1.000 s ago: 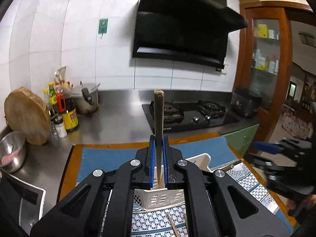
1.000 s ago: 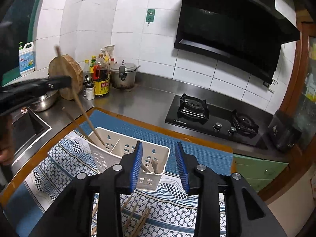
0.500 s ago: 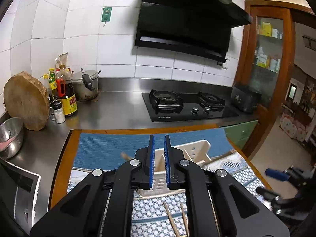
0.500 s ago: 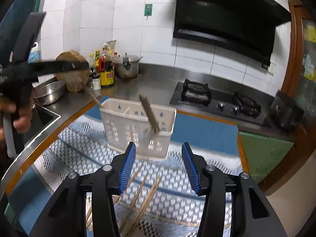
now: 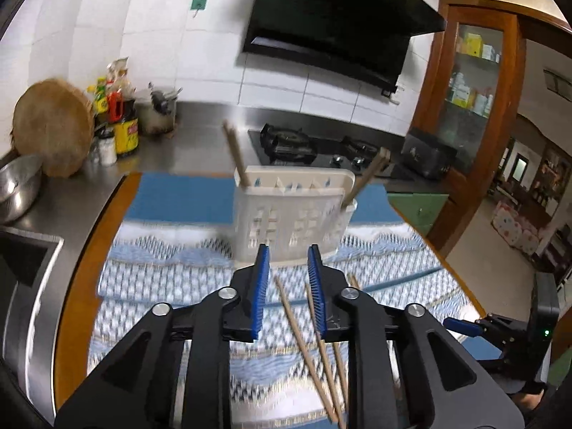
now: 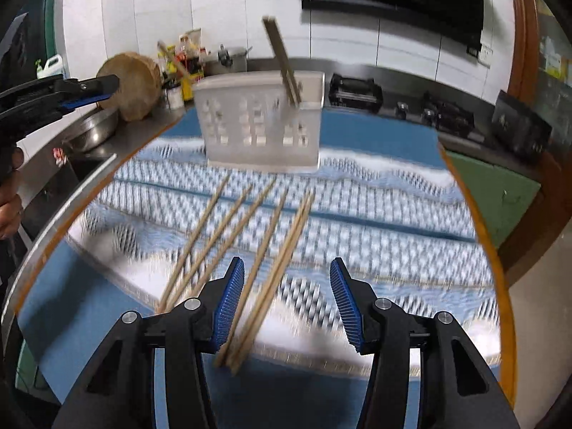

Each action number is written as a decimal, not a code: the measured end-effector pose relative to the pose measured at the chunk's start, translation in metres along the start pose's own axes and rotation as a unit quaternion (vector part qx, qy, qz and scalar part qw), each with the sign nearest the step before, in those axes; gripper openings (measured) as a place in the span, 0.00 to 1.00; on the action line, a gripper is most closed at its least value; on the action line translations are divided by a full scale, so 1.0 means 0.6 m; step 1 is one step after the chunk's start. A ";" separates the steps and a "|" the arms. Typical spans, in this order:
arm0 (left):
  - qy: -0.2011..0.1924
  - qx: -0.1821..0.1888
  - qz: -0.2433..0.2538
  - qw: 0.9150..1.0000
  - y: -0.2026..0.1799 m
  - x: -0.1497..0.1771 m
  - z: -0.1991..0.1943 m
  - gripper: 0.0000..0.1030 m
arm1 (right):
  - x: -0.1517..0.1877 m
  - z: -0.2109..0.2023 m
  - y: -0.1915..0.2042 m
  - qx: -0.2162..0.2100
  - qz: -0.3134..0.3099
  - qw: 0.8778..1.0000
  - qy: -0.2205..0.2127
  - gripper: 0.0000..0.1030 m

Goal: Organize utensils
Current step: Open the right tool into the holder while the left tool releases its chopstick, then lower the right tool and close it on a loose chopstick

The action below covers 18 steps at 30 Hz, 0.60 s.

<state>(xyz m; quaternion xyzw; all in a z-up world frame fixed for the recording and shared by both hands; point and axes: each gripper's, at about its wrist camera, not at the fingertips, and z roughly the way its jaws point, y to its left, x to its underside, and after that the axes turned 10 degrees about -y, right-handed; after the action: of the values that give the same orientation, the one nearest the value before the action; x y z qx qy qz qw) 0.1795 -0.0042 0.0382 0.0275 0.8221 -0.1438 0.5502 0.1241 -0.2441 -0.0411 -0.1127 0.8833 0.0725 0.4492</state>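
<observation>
A white slotted utensil holder [image 5: 291,212] stands on the patterned cloth, with chopsticks leaning out at its left [image 5: 234,152] and right [image 5: 368,175] ends. It also shows in the right wrist view [image 6: 261,125], with a chopstick pair [image 6: 282,60] sticking up. Several loose wooden chopsticks [image 6: 250,236] lie on the cloth in front of it. My left gripper [image 5: 286,277] is open and empty above some of these chopsticks [image 5: 311,339]. My right gripper [image 6: 286,300] is open and empty above the chopstick ends.
A blue-and-white patterned cloth [image 6: 375,228] covers a blue mat on a wooden board. A gas hob [image 5: 314,144] is behind. A round chopping block [image 5: 52,127], bottles [image 5: 121,121], a steel bowl [image 5: 16,186] and a sink lie to the left.
The left gripper let go of the chopstick into the holder, pulled back, lowered and opened. The right gripper drew back and dropped down over the loose chopsticks.
</observation>
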 end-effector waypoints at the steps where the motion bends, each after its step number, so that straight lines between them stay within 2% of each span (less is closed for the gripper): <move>1: 0.003 -0.001 -0.005 1.000 0.003 0.013 -0.006 0.23 | 0.010 0.001 0.003 -0.001 0.001 1.000 0.005 0.45; 6: 0.018 -0.010 -0.030 0.999 0.023 0.069 -0.026 0.24 | 0.065 0.008 0.026 -0.008 0.007 0.999 0.032 0.36; 11: 0.027 -0.020 -0.049 0.998 0.043 0.102 -0.039 0.24 | 0.105 0.010 0.034 -0.005 0.011 0.999 0.049 0.34; 18: 0.035 -0.023 -0.074 0.996 0.063 0.128 -0.046 0.24 | 0.119 0.012 0.037 -0.010 0.020 0.998 0.058 0.32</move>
<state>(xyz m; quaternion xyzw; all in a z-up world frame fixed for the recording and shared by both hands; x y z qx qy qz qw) 0.1323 0.0306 -0.0298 -0.0412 0.8438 -0.1637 0.5095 0.0832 -0.2306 -0.1027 -0.1037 0.9092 0.0834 0.3946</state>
